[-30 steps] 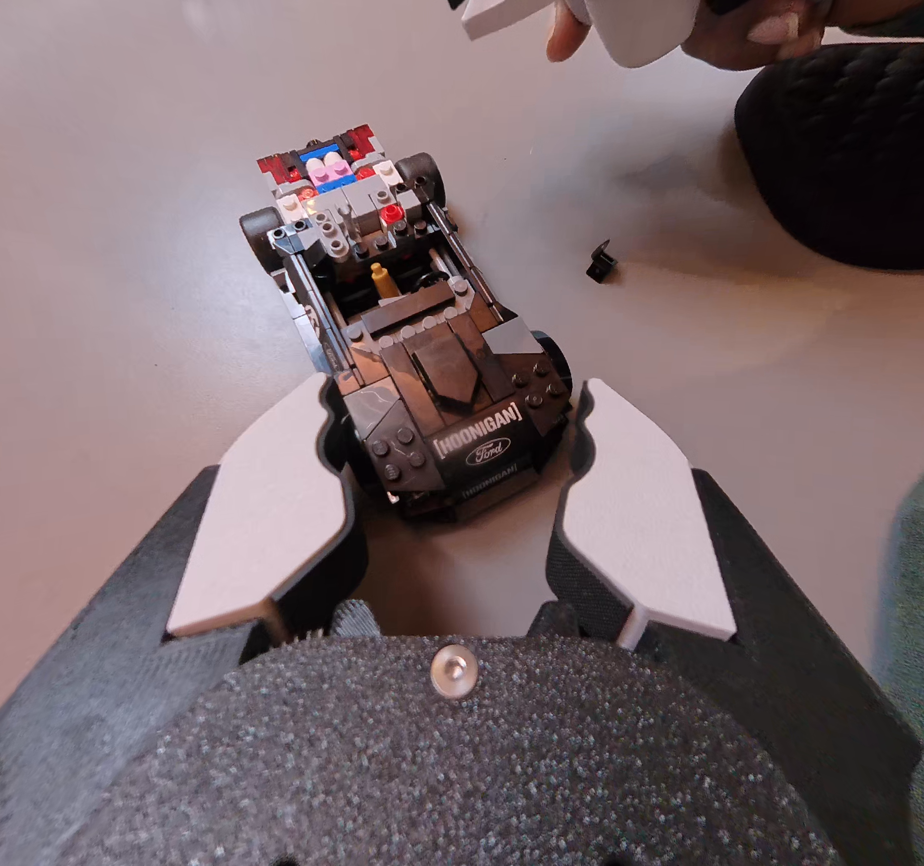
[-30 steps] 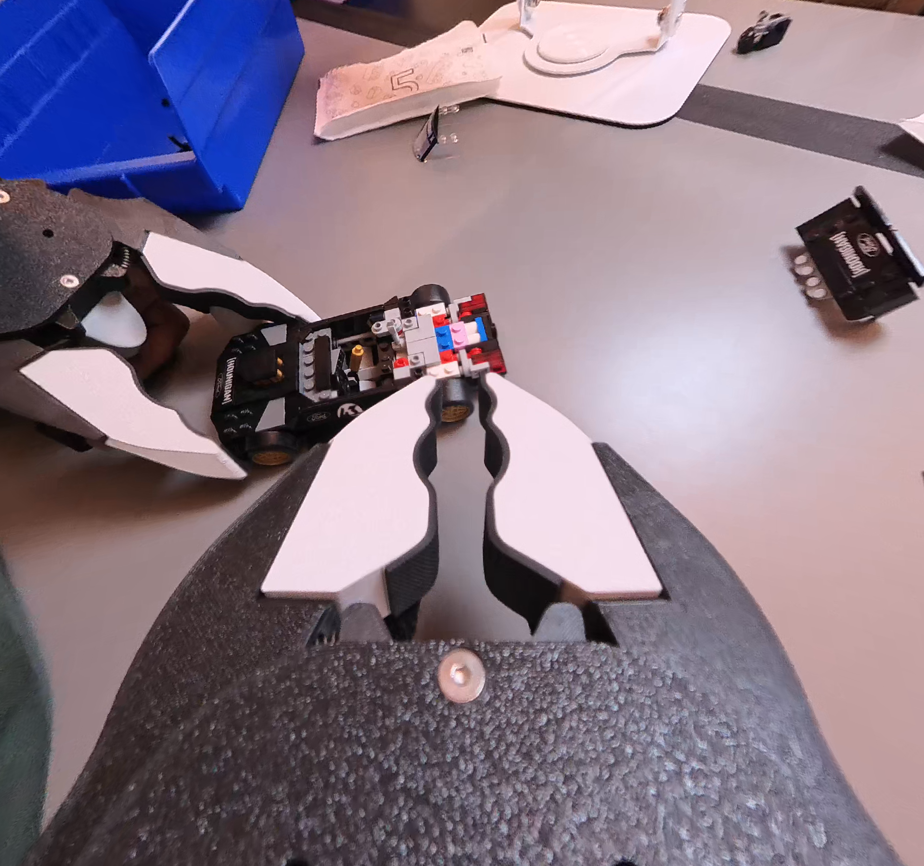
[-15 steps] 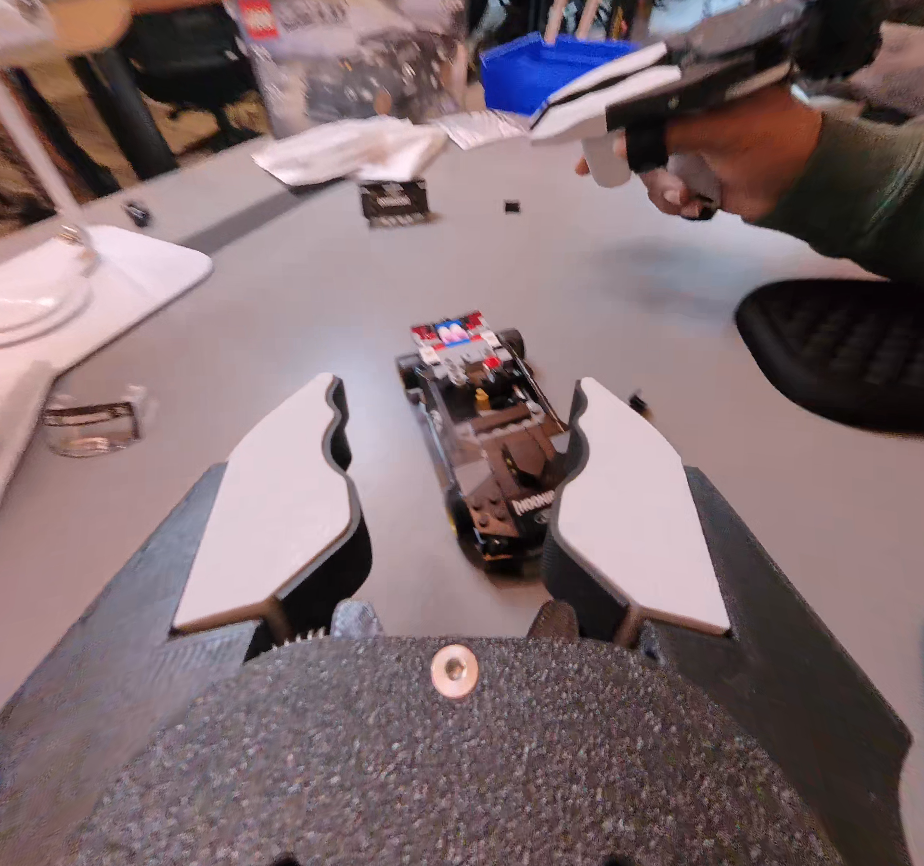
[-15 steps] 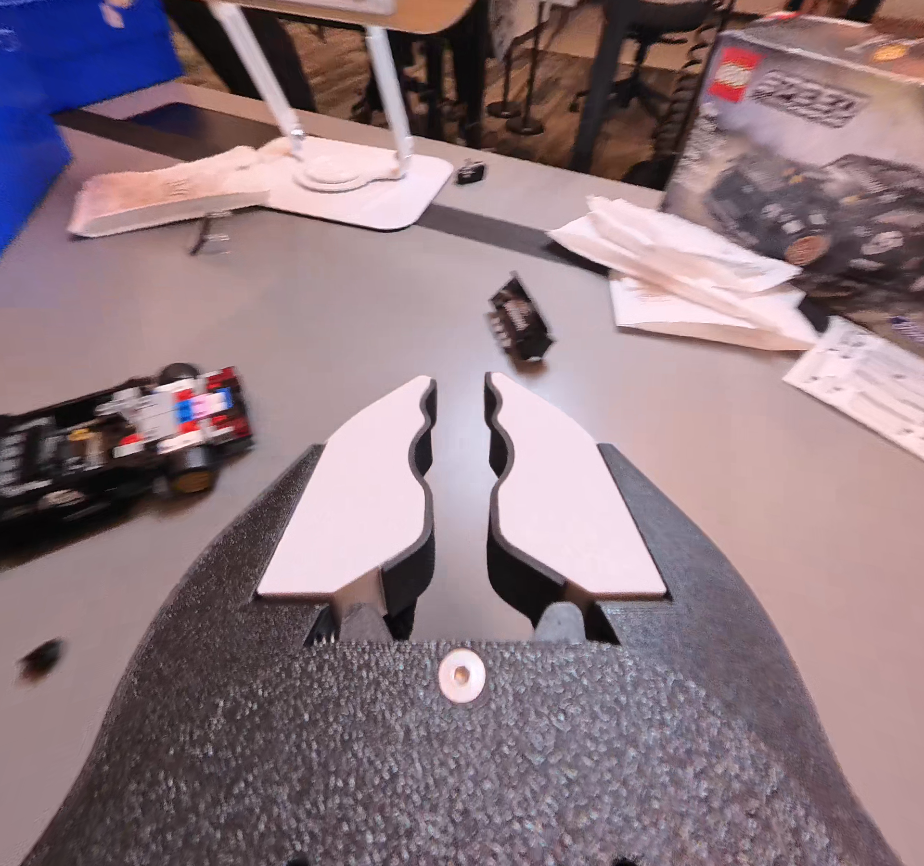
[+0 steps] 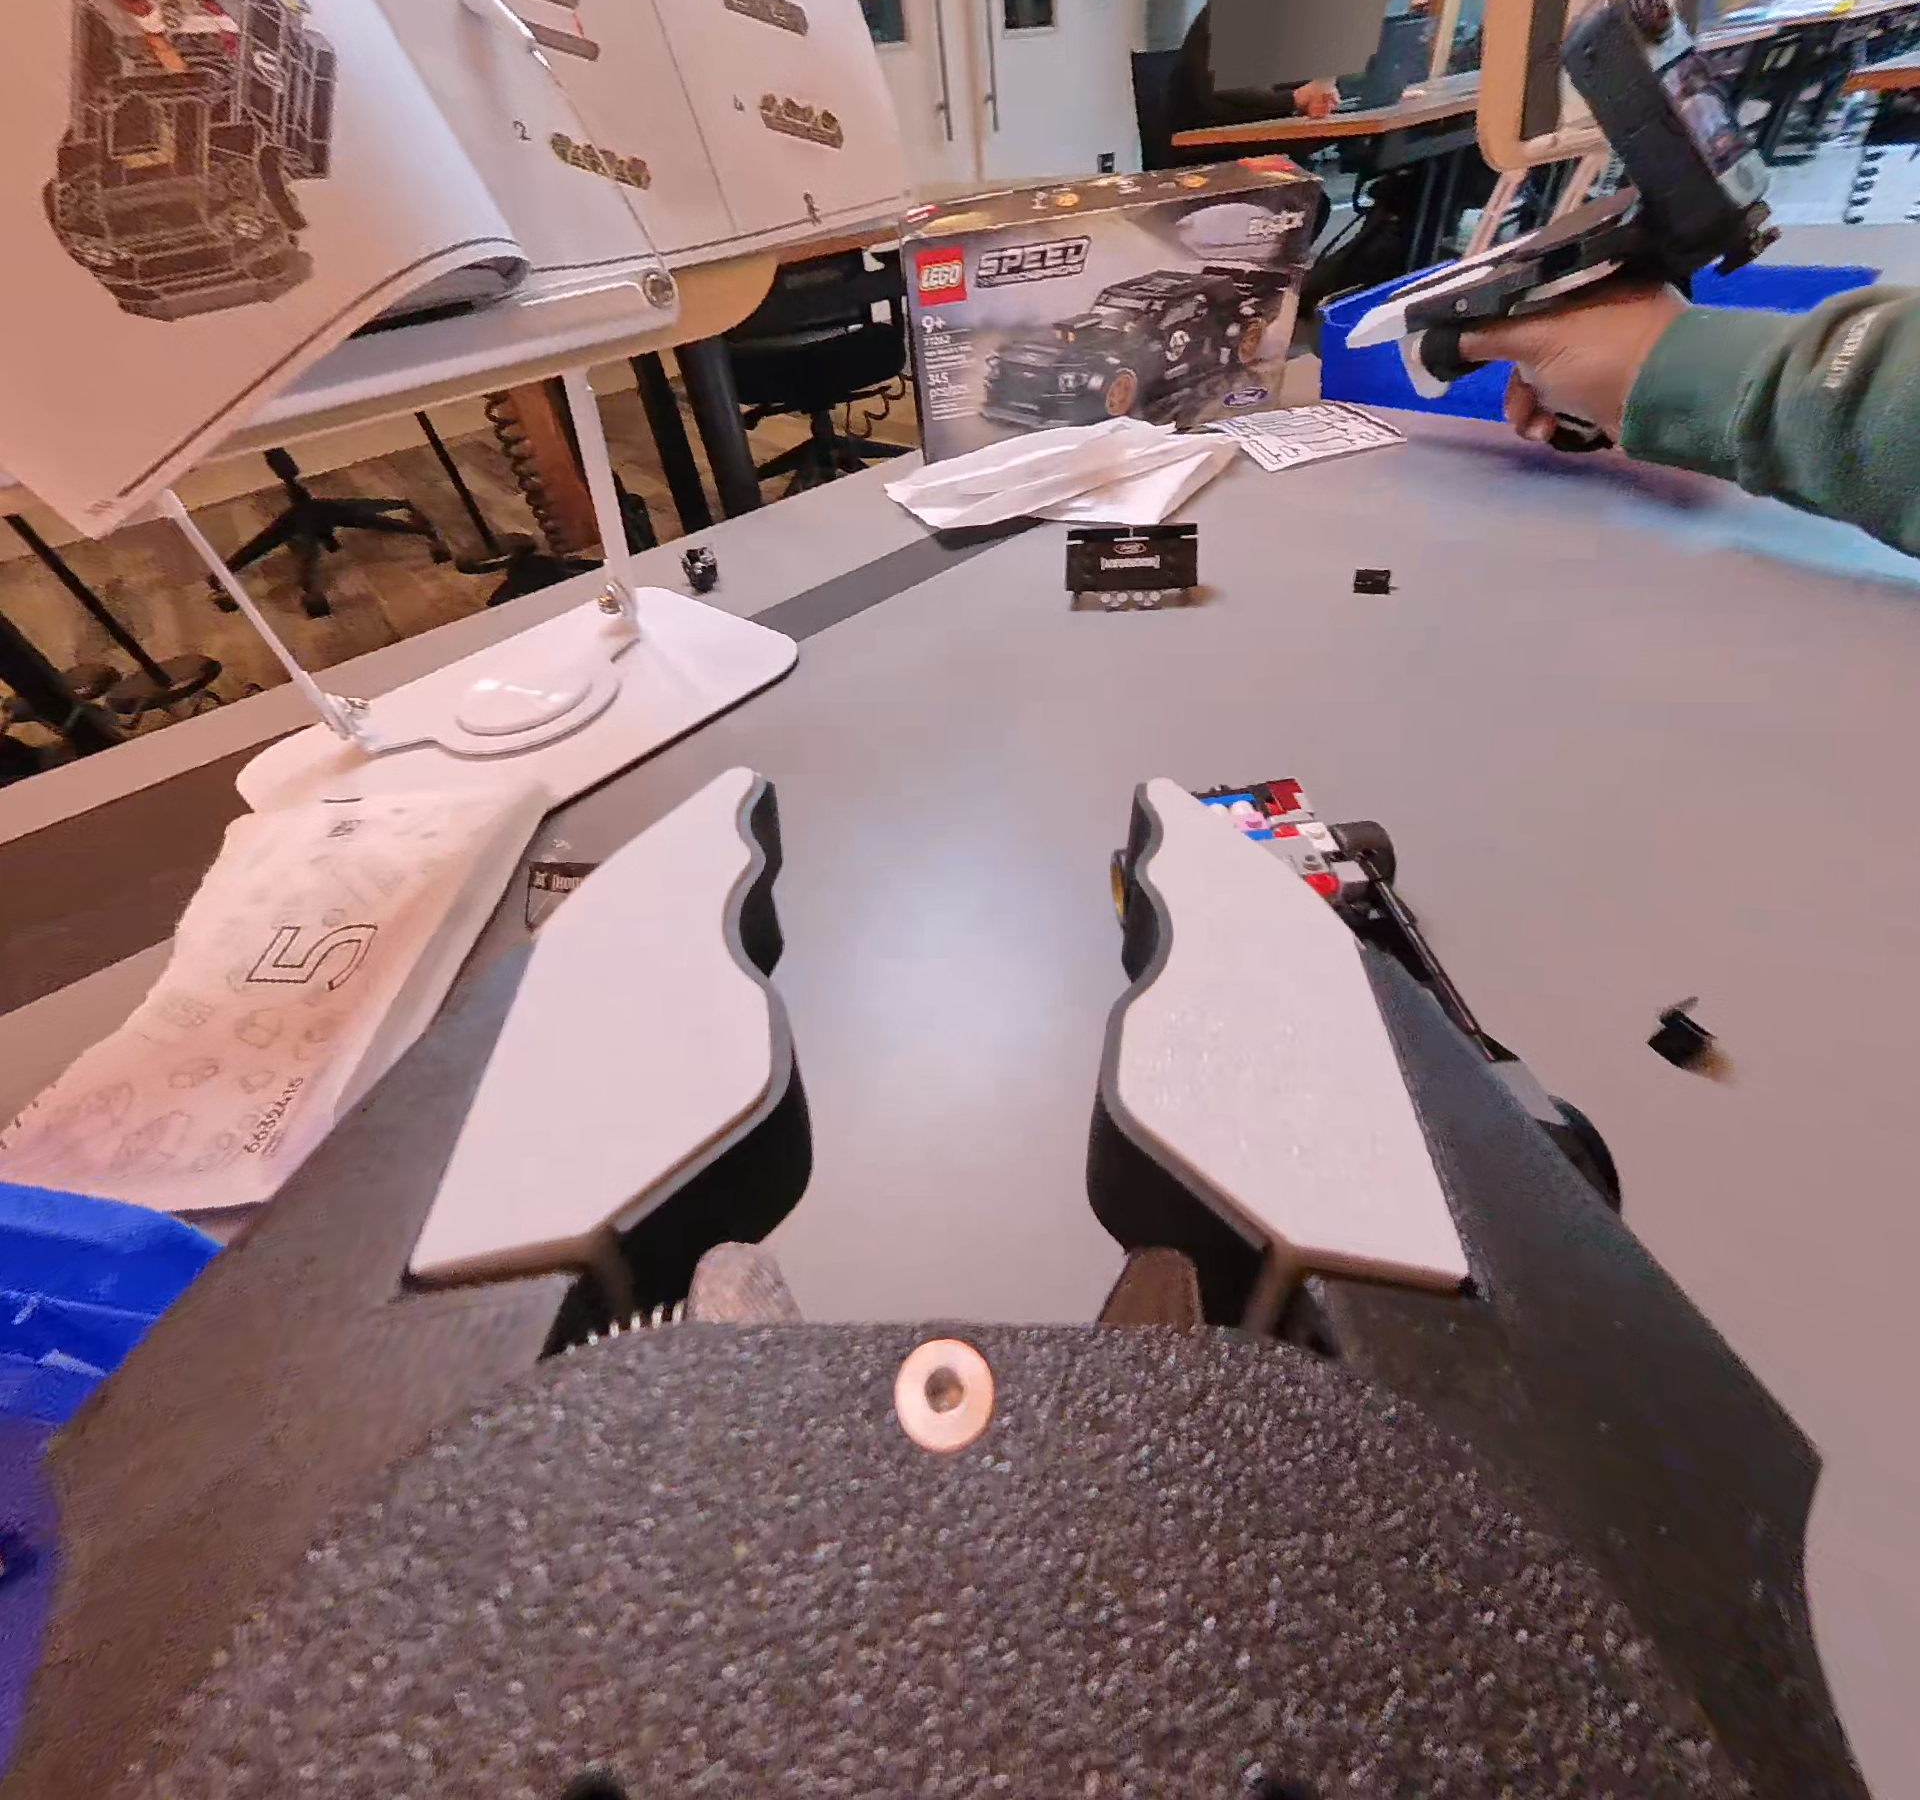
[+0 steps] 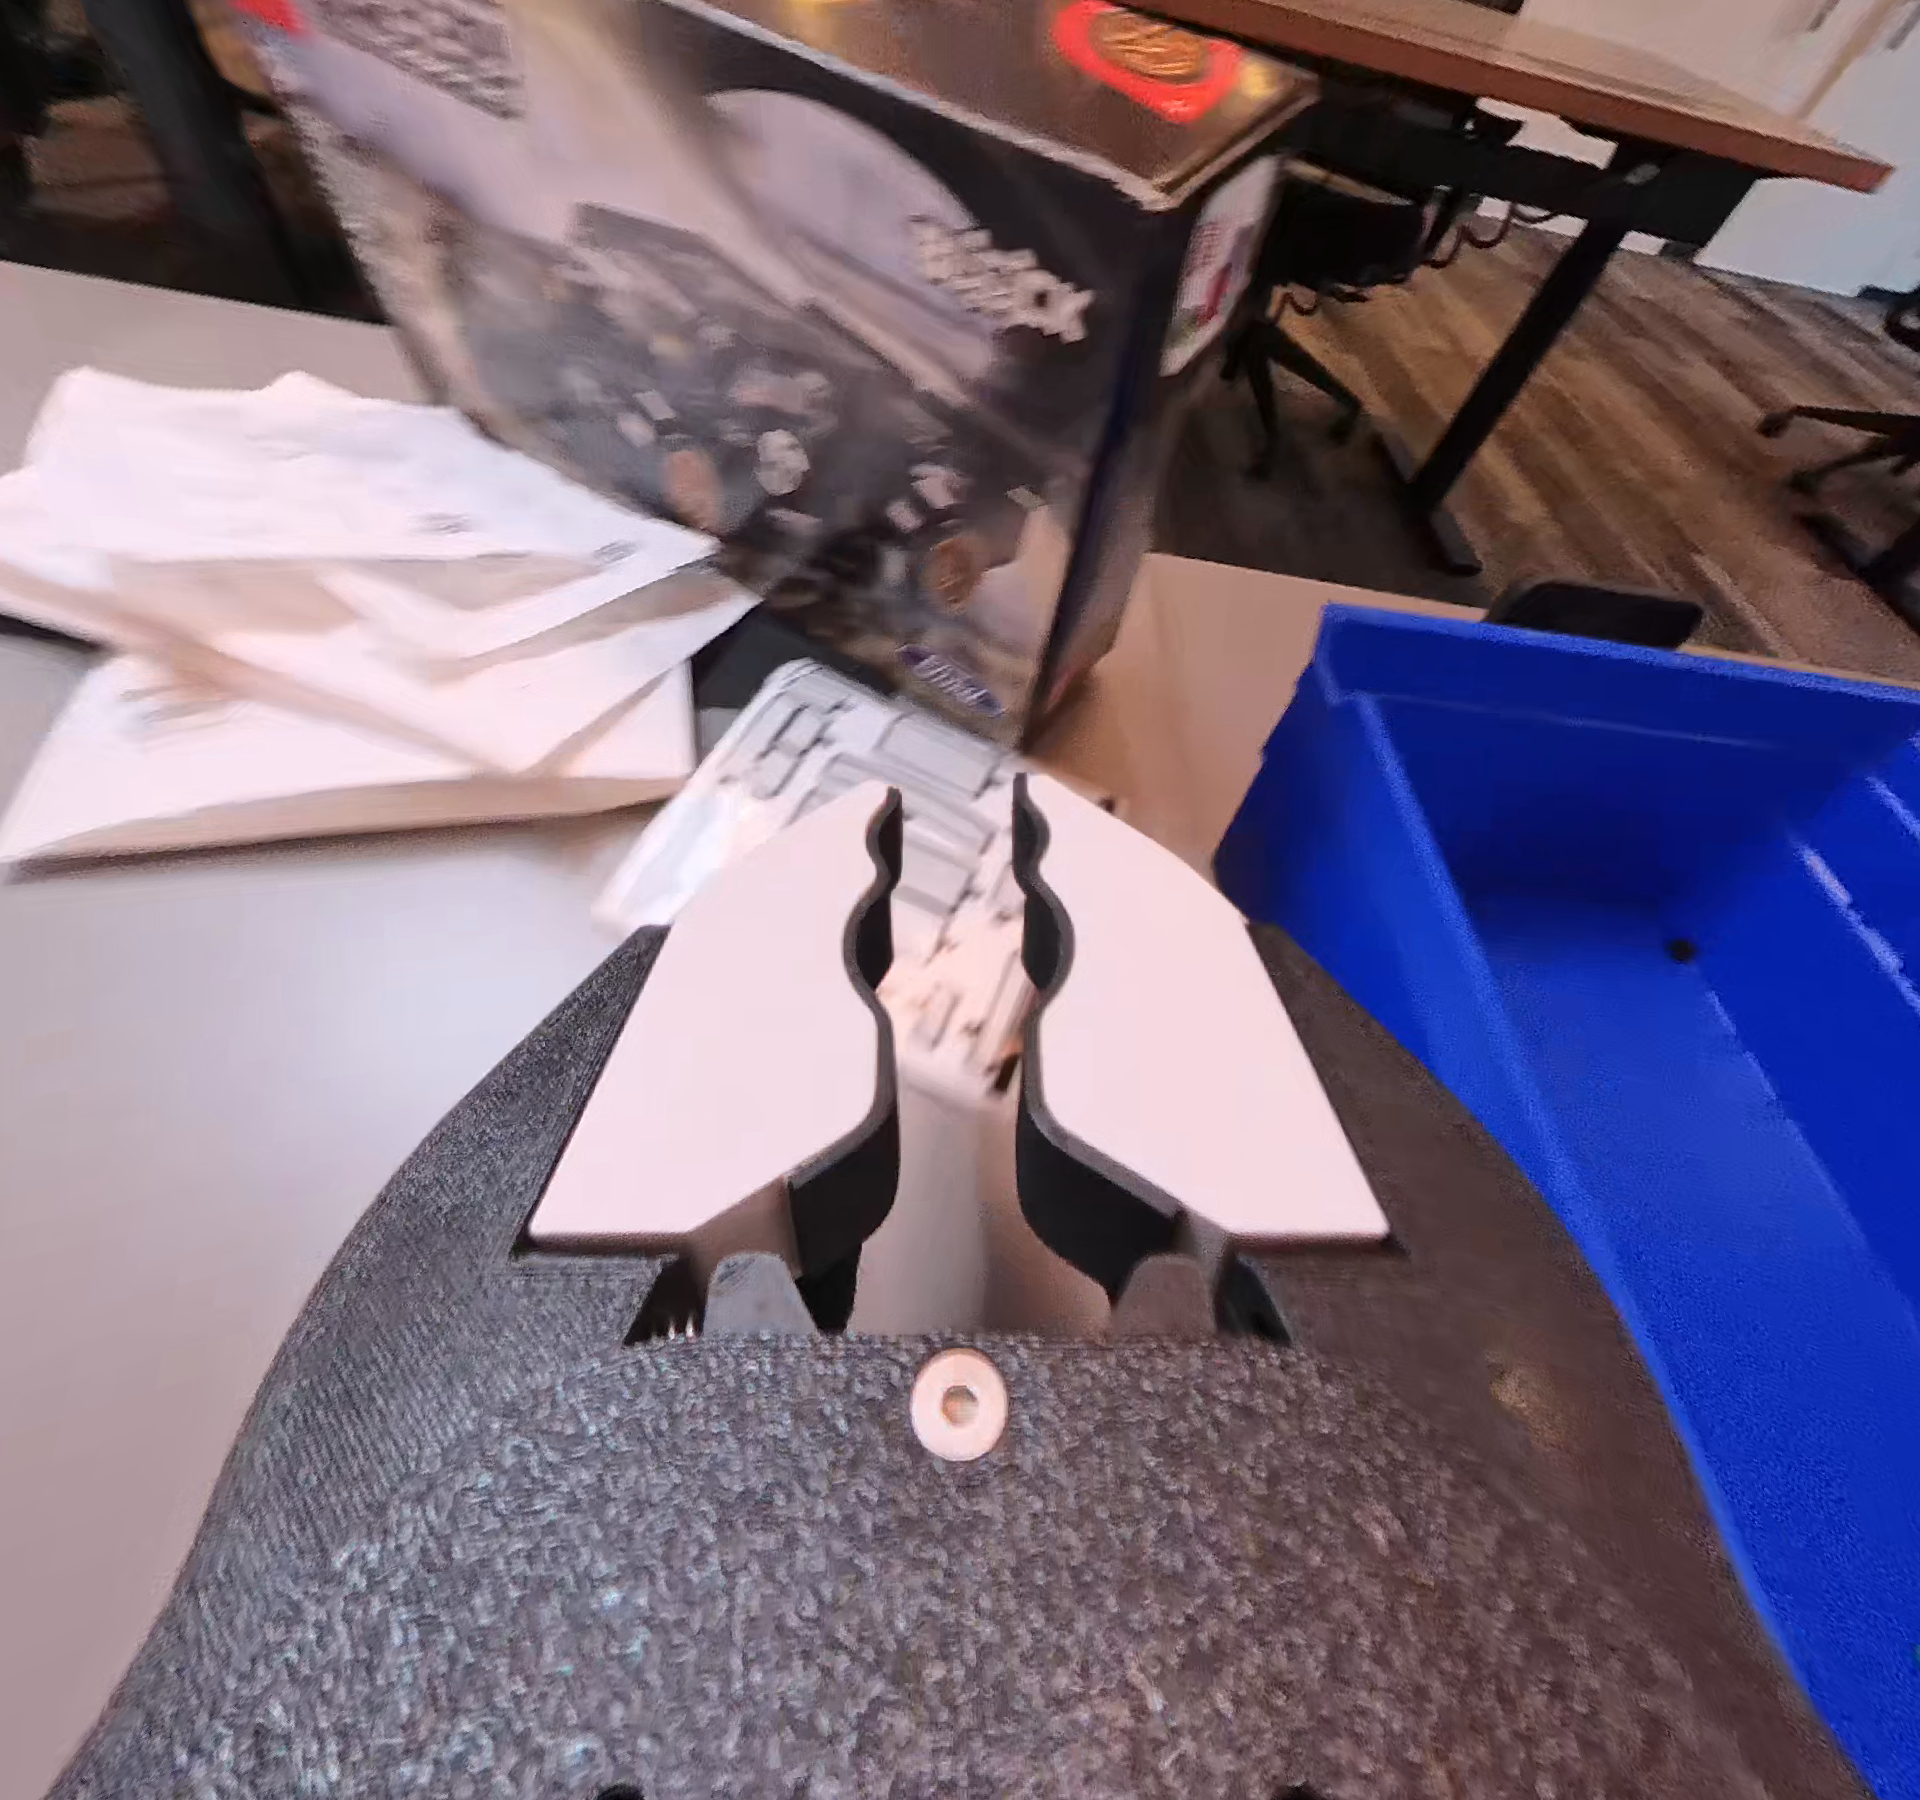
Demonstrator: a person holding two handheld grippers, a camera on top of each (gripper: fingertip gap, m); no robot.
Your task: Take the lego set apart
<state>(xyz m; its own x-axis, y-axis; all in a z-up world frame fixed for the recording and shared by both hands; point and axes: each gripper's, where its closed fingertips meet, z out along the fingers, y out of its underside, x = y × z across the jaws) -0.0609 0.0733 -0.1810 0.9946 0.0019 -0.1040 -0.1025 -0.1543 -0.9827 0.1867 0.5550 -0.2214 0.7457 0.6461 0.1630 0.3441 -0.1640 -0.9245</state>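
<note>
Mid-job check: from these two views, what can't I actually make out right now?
- Black lego car: left wrist view, mostly hidden behind the left tongs' right finger; front end unseen.
- Small black loose piece: left wrist view, motion-blurred, shape unclear.
- Dark cardboard set box: right wrist view, blurred.
- Blue plastic bin: cut by the right edge; contents partly unseen.
- Right tongs: narrow gap; nothing seen held.

A grey table [image 5: 935, 711] carries everything. In the left wrist view, the part-stripped lego car [image 5: 1340, 867] sits at about 3 o'clock, a small black piece [image 5: 1678, 1035] just beyond it. A black plate section [image 5: 1132, 561] lies near 12, the set's box [image 5: 1101, 327] and white paper bags [image 5: 1049, 477] behind it. A white stand base [image 5: 582, 690] and numbered bag [image 5: 270, 971] rest at 9 to 10. A blue bin [image 6: 1621, 919] stands near 2 in the right wrist view.
</note>
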